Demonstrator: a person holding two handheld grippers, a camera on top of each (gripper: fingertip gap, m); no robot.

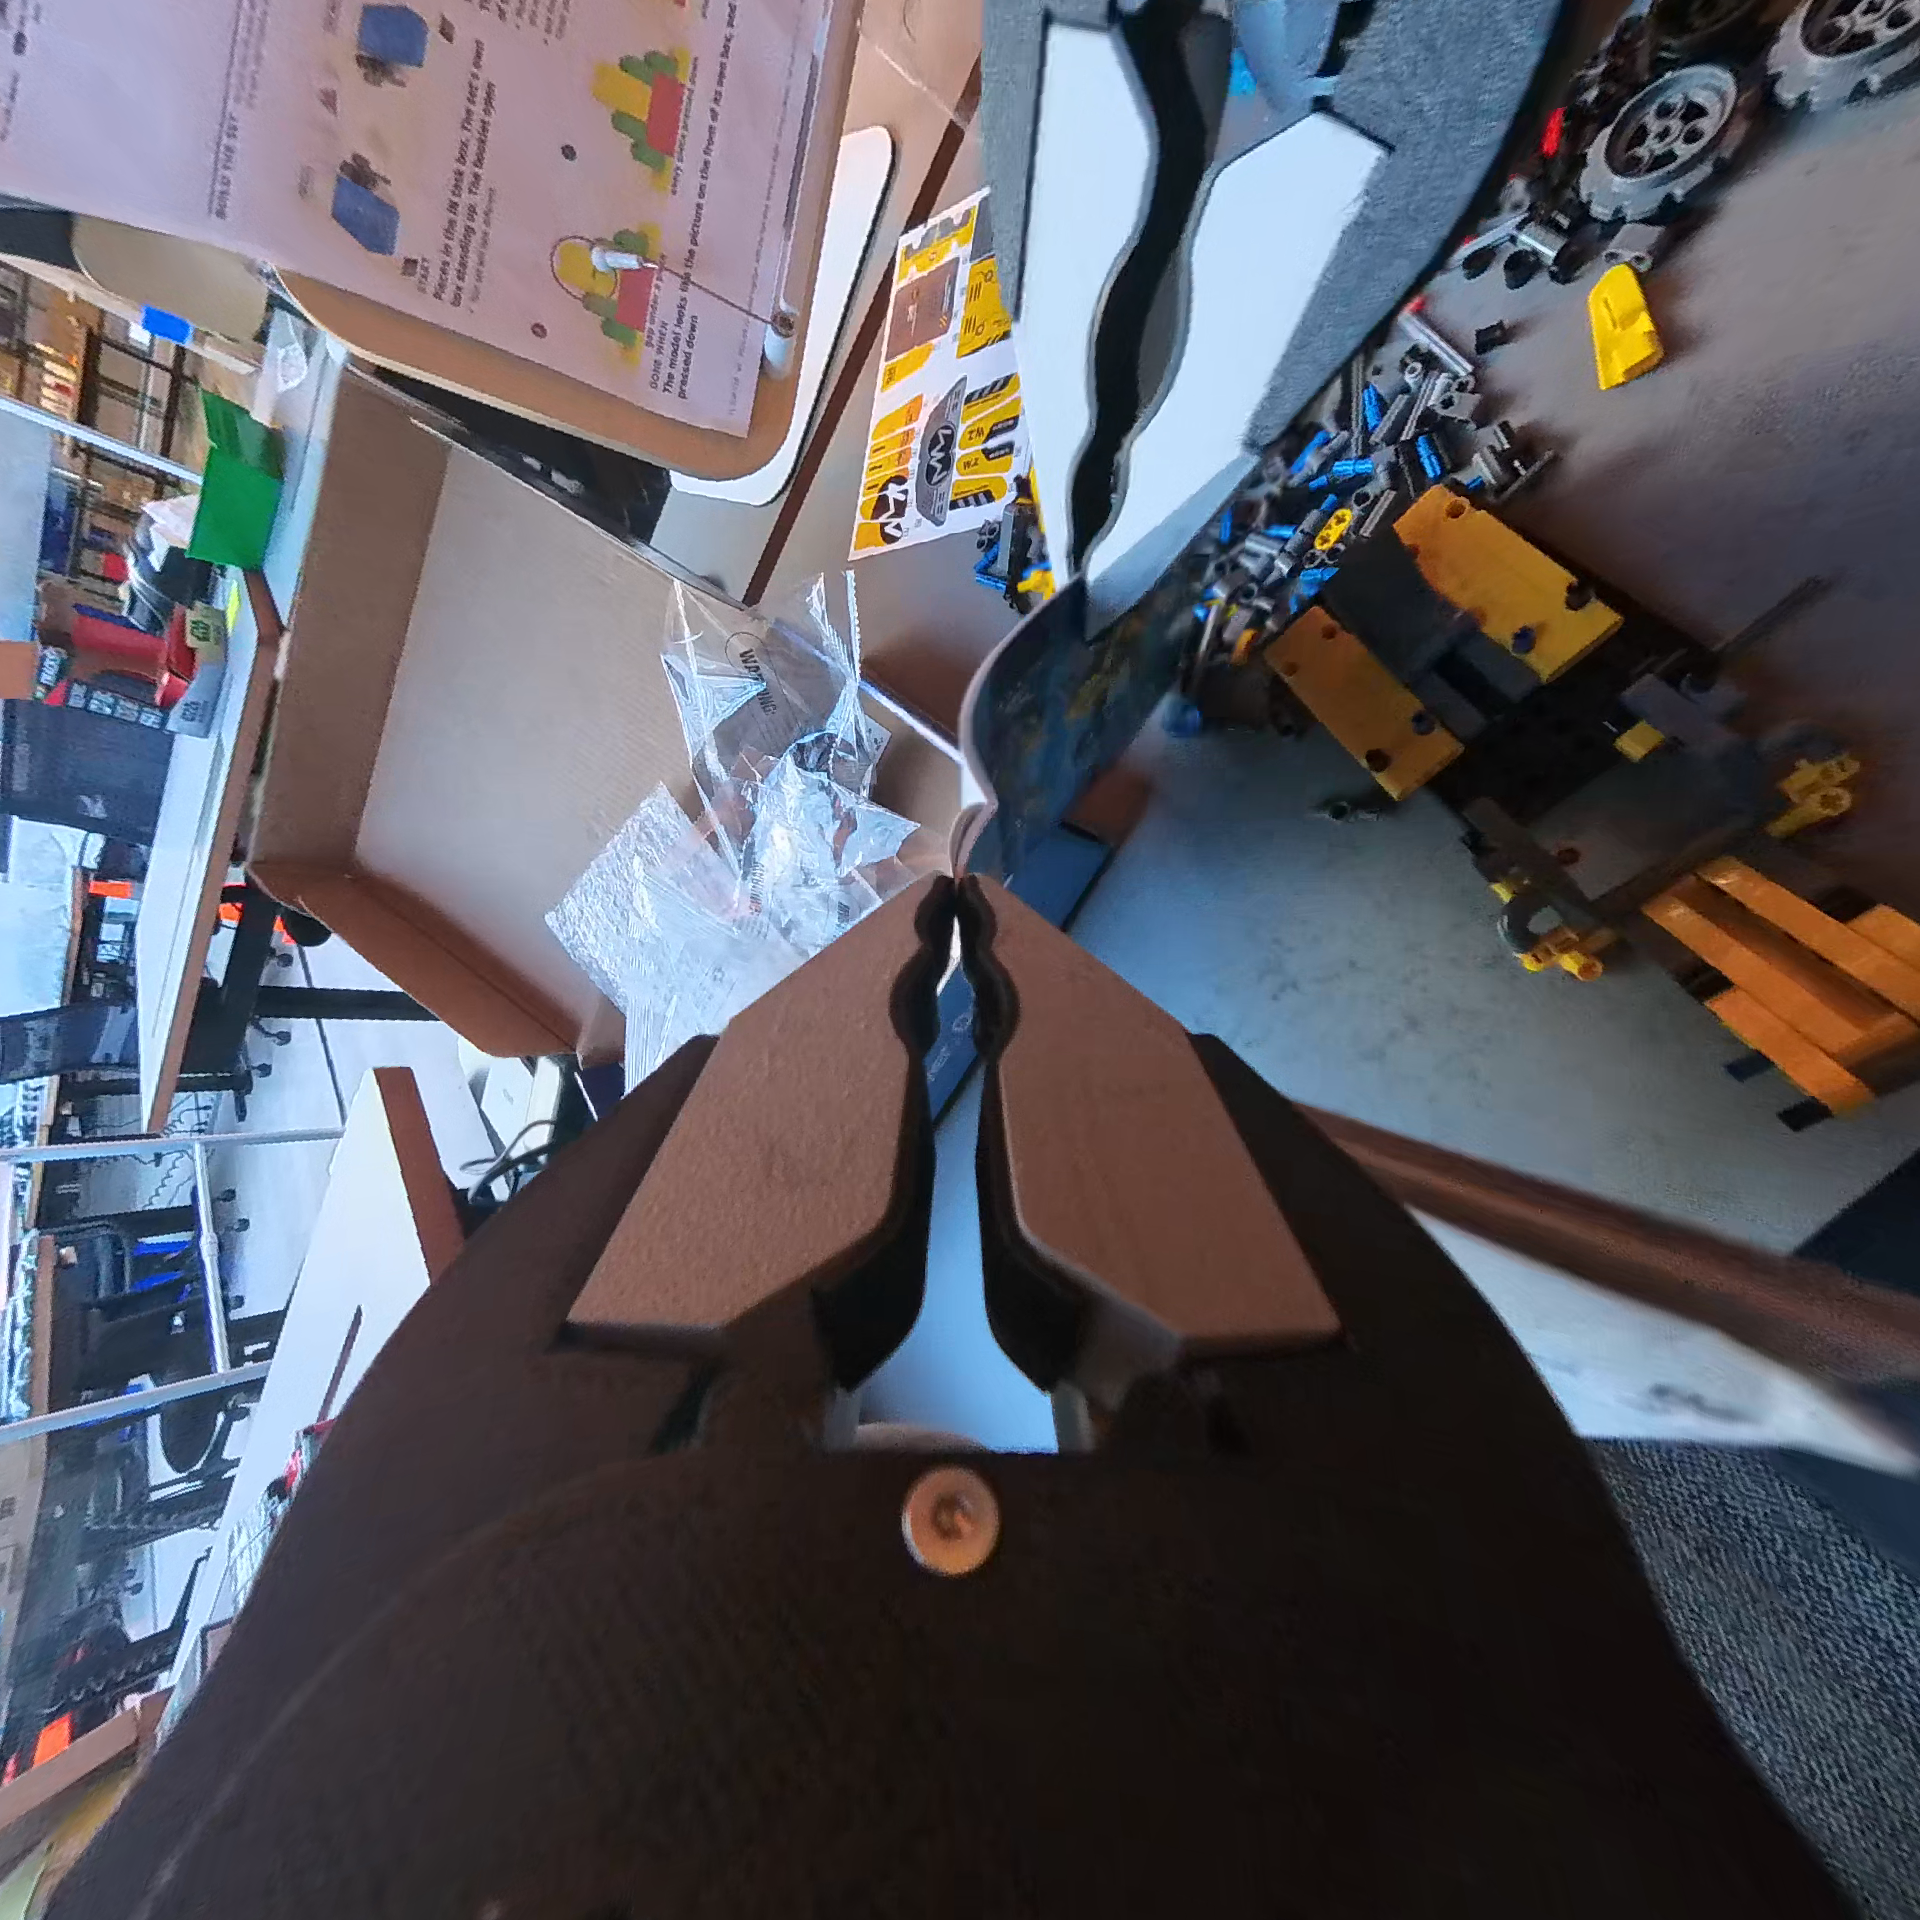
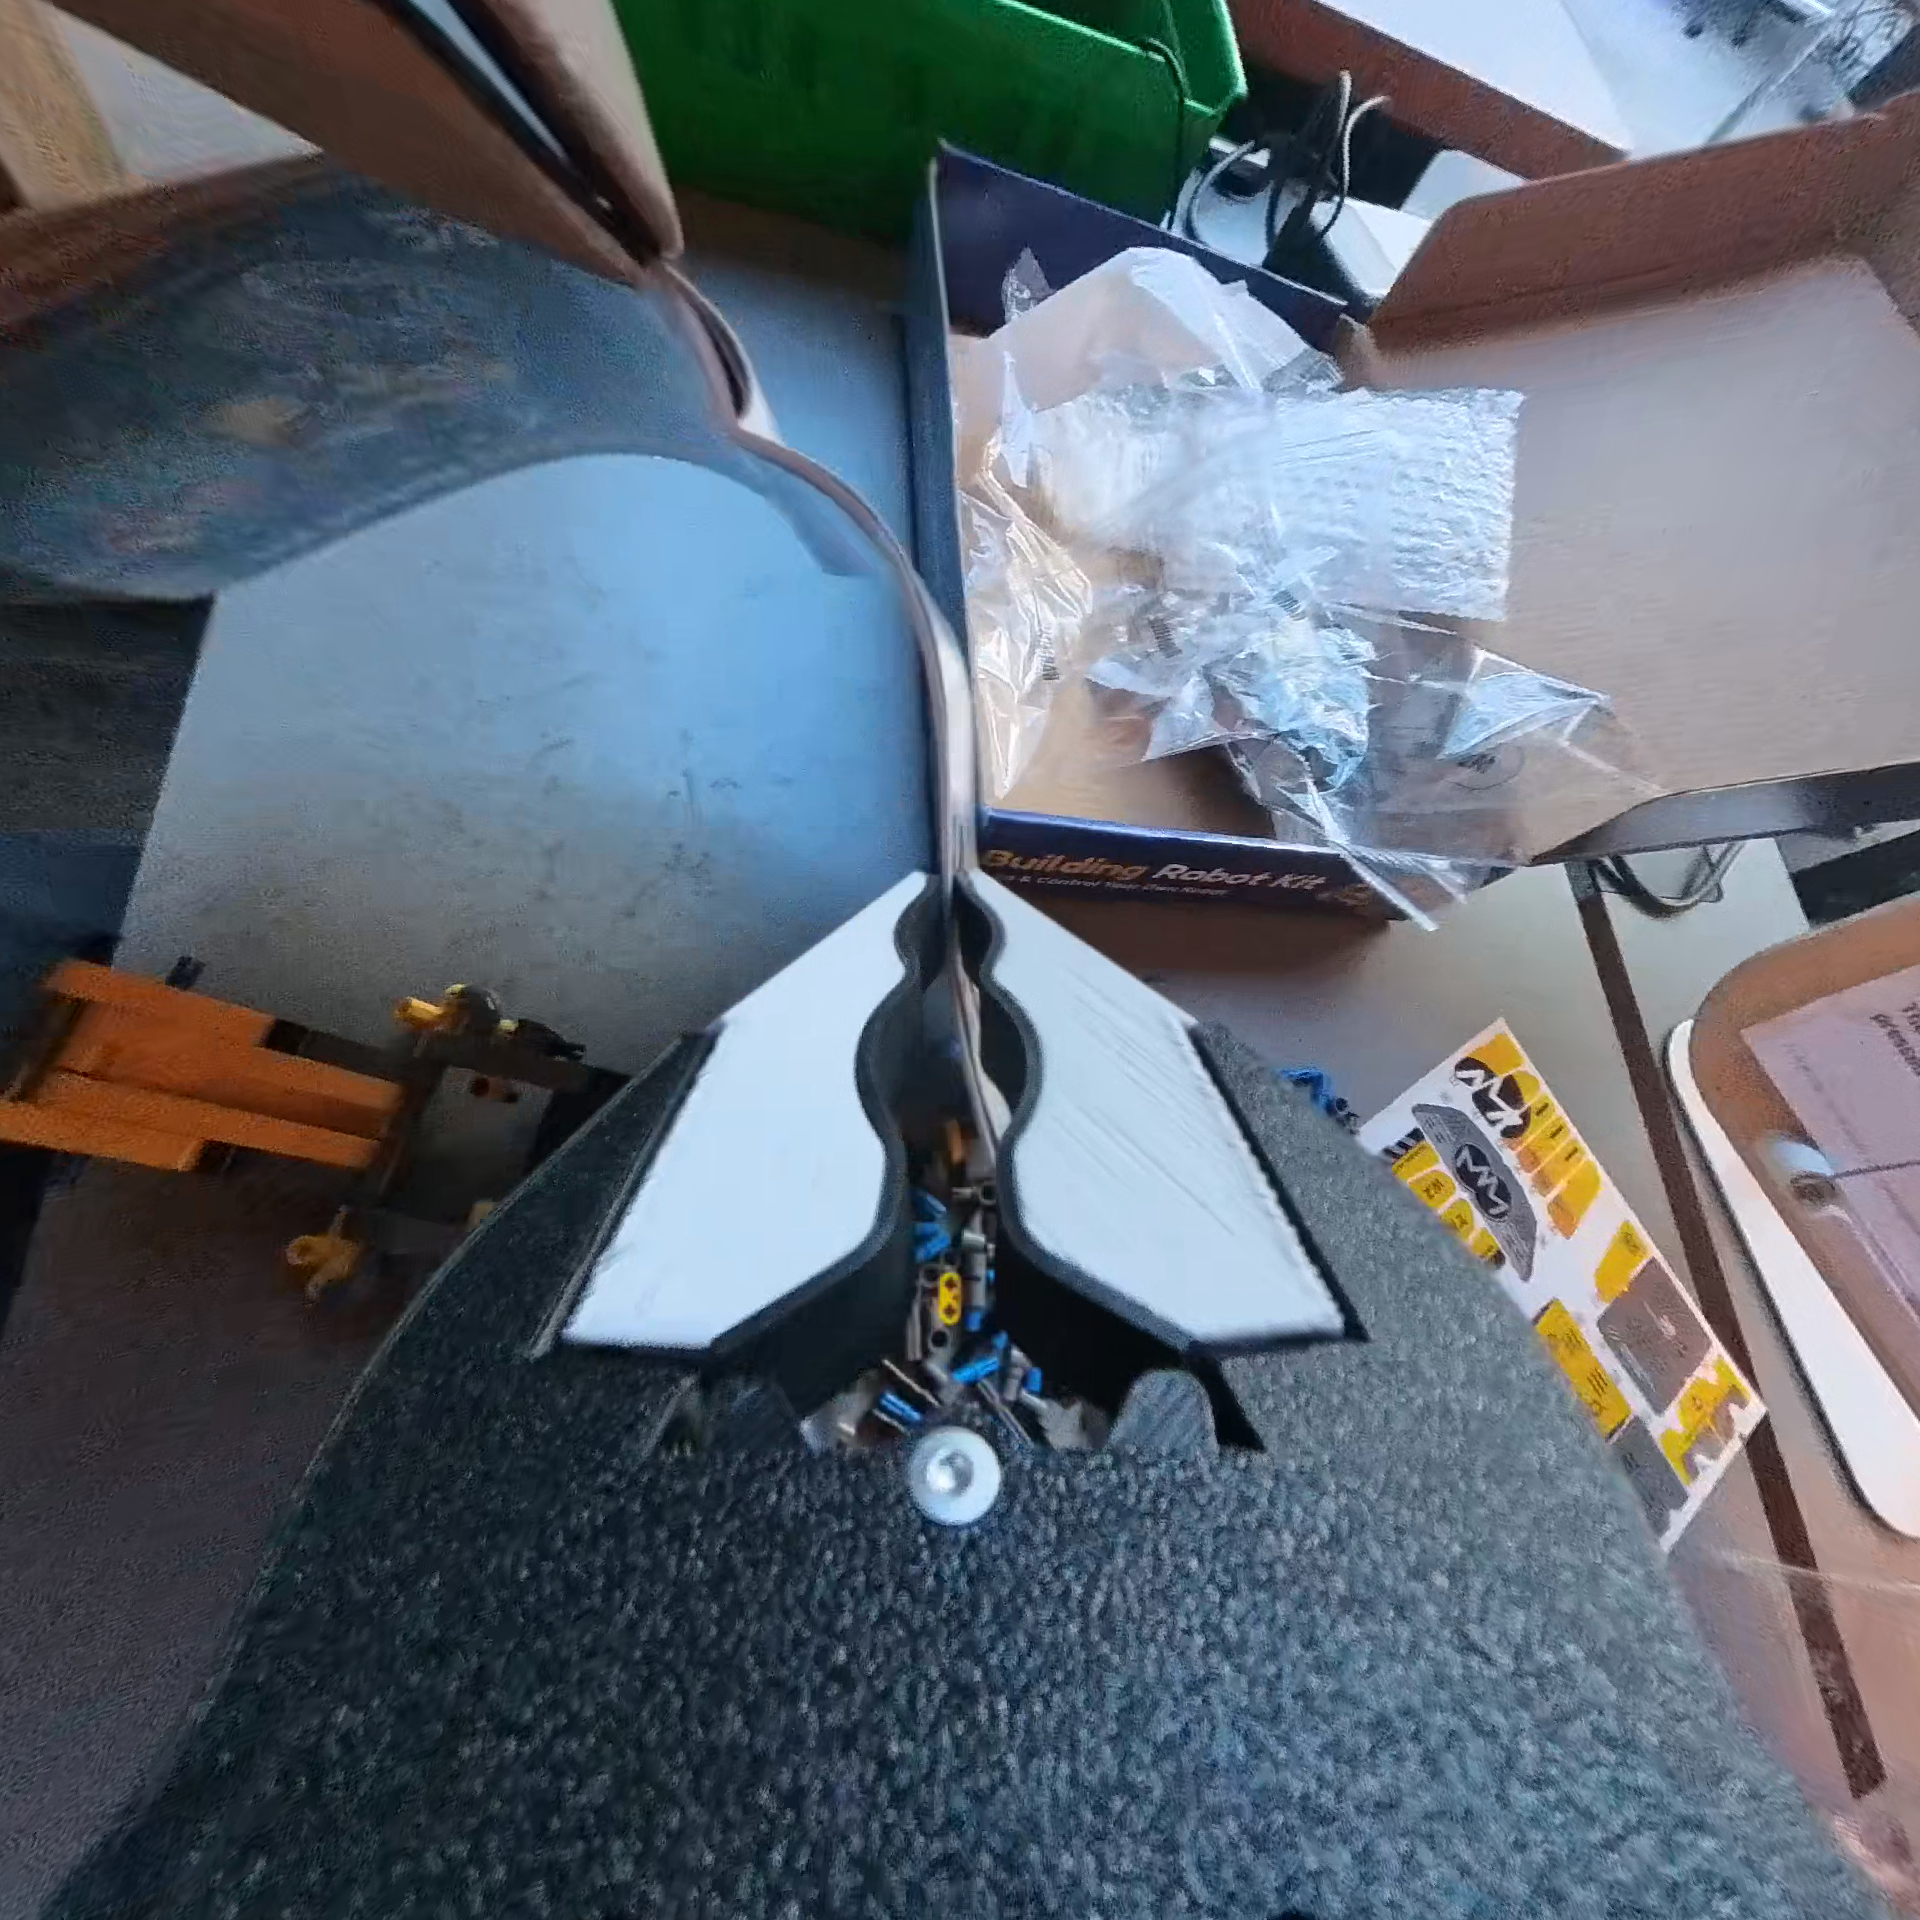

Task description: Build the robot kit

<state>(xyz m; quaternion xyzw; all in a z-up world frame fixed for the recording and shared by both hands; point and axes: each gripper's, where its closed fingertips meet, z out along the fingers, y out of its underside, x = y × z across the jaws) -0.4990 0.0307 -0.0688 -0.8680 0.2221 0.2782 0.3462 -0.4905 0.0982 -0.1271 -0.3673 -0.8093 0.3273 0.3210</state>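
A thin booklet with a dark blue printed cover (image 1: 1060, 707) hangs bent between both grippers above the grey table. My left gripper (image 1: 961, 883), with brown fingers, is shut on one edge of it. My right gripper (image 2: 948, 878), with white fingers, is shut on the other edge, and the booklet (image 2: 312, 395) curves away up and to the left. The right gripper also shows in the left wrist view (image 1: 1091, 592), at the booklet's far end. The left gripper's brown fingers show at the top left of the right wrist view (image 2: 623, 208).
A yellow and black brick model (image 1: 1455, 644) (image 2: 208, 1081) sits on the table beside loose small pieces (image 1: 1351, 468) and wheels (image 1: 1662, 135). A cardboard box lid (image 1: 499, 644) holds empty plastic bags (image 1: 769, 790) (image 2: 1247, 582). A sticker sheet (image 1: 940, 384) (image 2: 1558, 1247), a clipboard (image 1: 468, 156) and a green bin (image 2: 914, 94) lie around. The left gripper's tips are roughly 10 cm from the right gripper's.
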